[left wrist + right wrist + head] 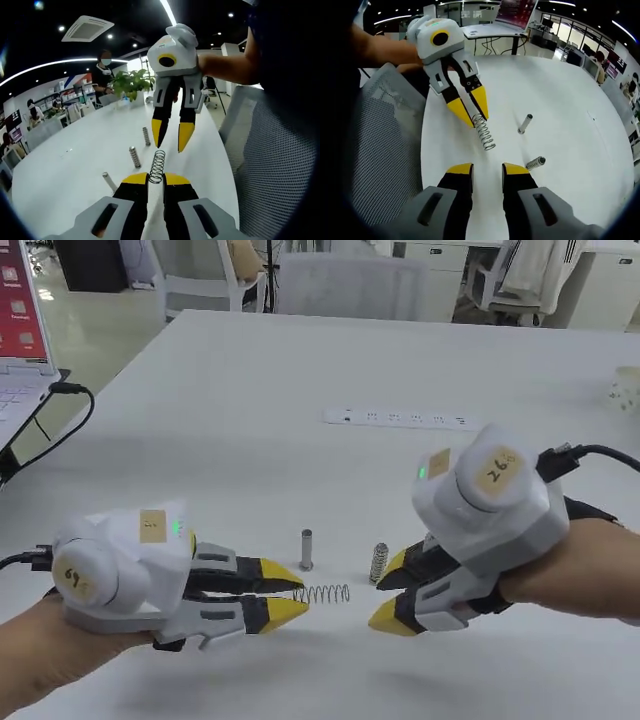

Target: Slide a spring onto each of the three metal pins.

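Note:
My left gripper [300, 597] is shut on one end of a loose steel spring [327, 593], which sticks out level above the white table towards my right gripper [380, 598]. The right gripper is open and holds nothing, a short gap from the spring's free end. In the left gripper view the spring [157, 166] rises from my jaws [156, 177] towards the open right gripper [169, 146]. A bare metal pin [306, 548] stands upright just behind the spring. A second pin [379, 562] wears a spring. The left gripper view also shows a third pin [146, 136], with a spring on it.
A white power strip [400, 419] lies across the middle of the table [250, 390]. At the far left edge sit a laptop [15, 350] and its black cable [70, 425]. Chairs stand beyond the far edge. The right gripper's black cable [600, 453] trails to the right.

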`<state>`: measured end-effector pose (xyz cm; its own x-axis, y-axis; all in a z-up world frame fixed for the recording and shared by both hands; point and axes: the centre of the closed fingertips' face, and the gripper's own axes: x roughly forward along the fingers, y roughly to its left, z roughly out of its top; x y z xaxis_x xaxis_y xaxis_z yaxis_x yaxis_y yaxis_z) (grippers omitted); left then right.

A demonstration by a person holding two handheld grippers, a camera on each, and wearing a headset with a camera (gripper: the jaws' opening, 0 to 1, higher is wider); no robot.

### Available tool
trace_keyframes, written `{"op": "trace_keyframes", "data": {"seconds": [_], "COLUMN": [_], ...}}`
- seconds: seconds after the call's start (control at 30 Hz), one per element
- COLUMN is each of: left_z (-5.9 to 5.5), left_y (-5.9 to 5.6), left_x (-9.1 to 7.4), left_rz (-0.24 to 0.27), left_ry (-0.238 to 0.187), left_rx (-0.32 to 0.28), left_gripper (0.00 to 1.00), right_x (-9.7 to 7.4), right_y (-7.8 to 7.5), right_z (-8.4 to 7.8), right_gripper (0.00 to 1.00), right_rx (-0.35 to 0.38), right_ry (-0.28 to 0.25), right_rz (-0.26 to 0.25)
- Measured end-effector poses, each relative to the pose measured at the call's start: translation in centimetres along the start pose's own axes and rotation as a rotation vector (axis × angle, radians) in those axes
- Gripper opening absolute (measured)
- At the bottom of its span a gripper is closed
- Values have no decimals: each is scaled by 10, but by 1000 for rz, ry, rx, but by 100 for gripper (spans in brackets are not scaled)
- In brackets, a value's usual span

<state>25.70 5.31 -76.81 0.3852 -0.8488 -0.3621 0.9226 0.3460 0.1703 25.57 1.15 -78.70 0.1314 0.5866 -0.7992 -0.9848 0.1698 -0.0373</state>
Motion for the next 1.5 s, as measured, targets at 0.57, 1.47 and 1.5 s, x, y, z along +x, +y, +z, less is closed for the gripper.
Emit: {"op": "trace_keyframes", "data": {"seconds": [0.57,1.47,1.5], "left_z": [38,40,40], "left_y": [-14,-12,-12], "left_x": [6,7,7], "left_rz": [-30,-23,-24], "left_ry": [-64,-75,-74], "left_rx": [68,73,74], "left_gripper": [3,3,3], "right_x": [-1,-5,-5], "right_y": [6,8,8], "right_z": [7,17,17], "right_gripper": [19,10,10], "right_rx": [-7,-21,-21], "right_ry": [-24,-59,-59], "right_rz": [26,27,27]}}
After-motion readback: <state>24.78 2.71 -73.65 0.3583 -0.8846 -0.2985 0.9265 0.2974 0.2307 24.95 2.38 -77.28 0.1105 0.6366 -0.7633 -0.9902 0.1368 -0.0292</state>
